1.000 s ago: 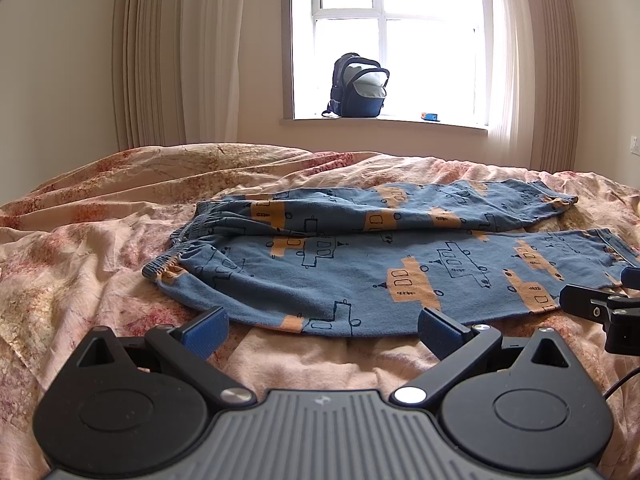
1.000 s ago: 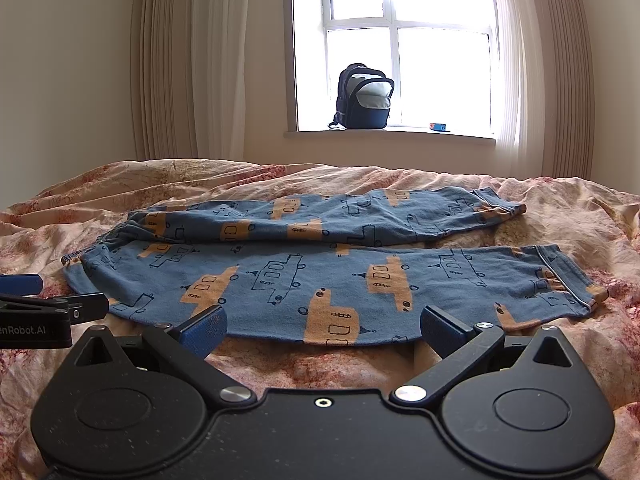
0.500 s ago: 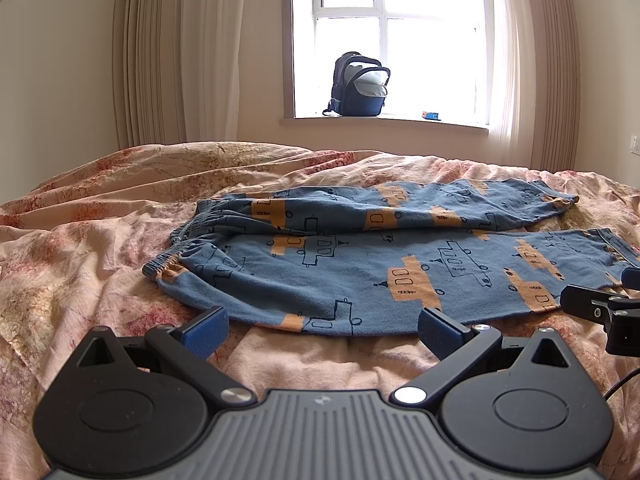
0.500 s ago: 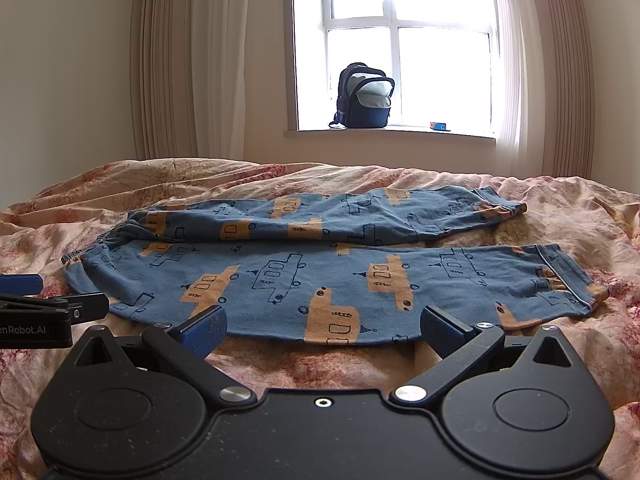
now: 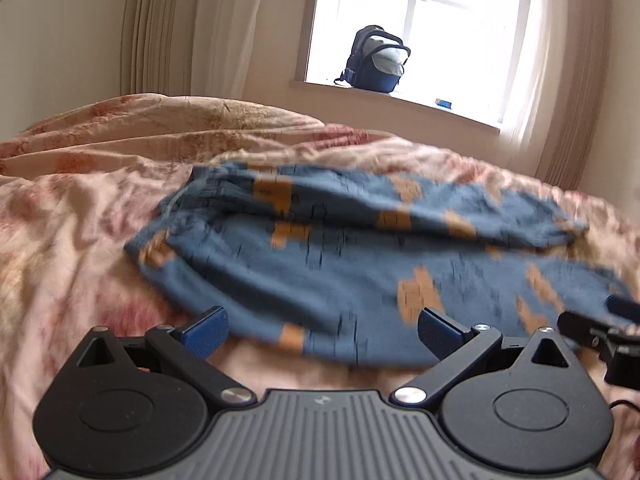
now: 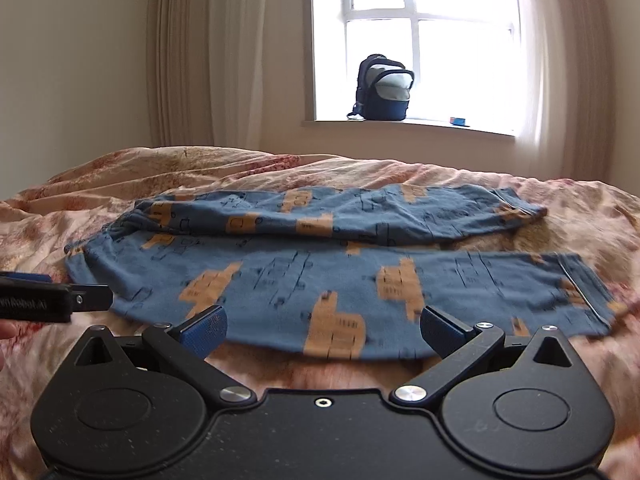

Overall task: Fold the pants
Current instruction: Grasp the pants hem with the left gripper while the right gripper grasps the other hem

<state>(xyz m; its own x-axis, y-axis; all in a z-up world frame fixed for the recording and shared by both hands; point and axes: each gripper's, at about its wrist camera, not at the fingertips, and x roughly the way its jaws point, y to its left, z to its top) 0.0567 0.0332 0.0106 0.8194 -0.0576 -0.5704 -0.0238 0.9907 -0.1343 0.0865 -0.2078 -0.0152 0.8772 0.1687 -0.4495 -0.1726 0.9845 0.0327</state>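
Note:
Blue pants with orange prints [image 5: 352, 248] lie spread on the bed, waistband to the left, both legs running right; they also show in the right wrist view [image 6: 340, 264]. My left gripper [image 5: 322, 330] is open and empty, just short of the pants' near edge towards the waist. My right gripper [image 6: 322, 330] is open and empty, at the near edge of the front leg. The left wrist view is blurred. The right gripper's finger shows at the right edge of the left view [image 5: 592, 334]; the left gripper's finger shows at the left edge of the right view [image 6: 52, 300].
A pink floral bedspread [image 6: 120, 176] covers the bed, with creases. A dark backpack [image 6: 384, 90] and a small blue item [image 6: 460, 121] sit on the windowsill behind. Curtains [image 6: 188, 52] hang left and right of the window.
Both grippers have moved forward and tilted, the left one more and with a roll to the side. The pants lie as before. Both grippers stay open.

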